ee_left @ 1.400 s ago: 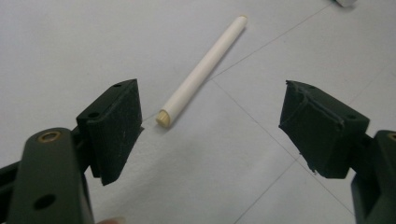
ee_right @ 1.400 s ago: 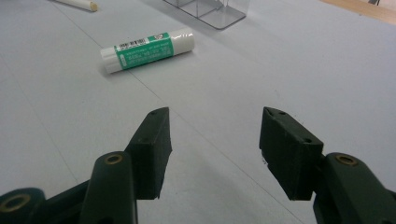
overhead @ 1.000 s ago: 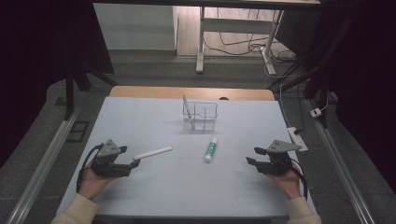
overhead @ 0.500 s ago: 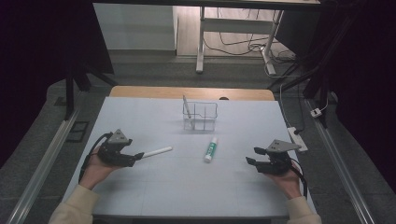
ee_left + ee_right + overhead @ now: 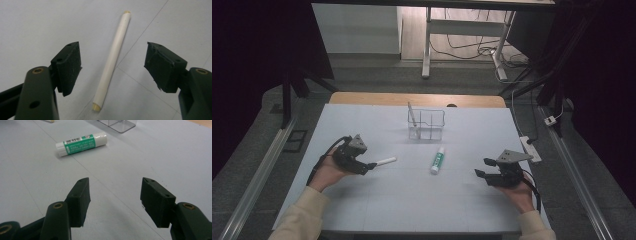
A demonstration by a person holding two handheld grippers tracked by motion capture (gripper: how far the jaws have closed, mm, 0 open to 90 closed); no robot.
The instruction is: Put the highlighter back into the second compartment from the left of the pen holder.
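The left tool (image 5: 368, 166) has advanced since a second ago, so the white stick (image 5: 112, 57) now lies on the desk (image 5: 412, 200) between its spread jaws, ready for closing. Ahead of the right tool (image 5: 482, 168), jaws apart and unmoved, lies the glue stick (image 5: 81, 144).

I have moved my left hand-held gripper (image 5: 371, 166) forward and to the right across the worktop. Its open jaws now flank the near end of the slim white cylindrical stick (image 5: 112, 57), not touching it.
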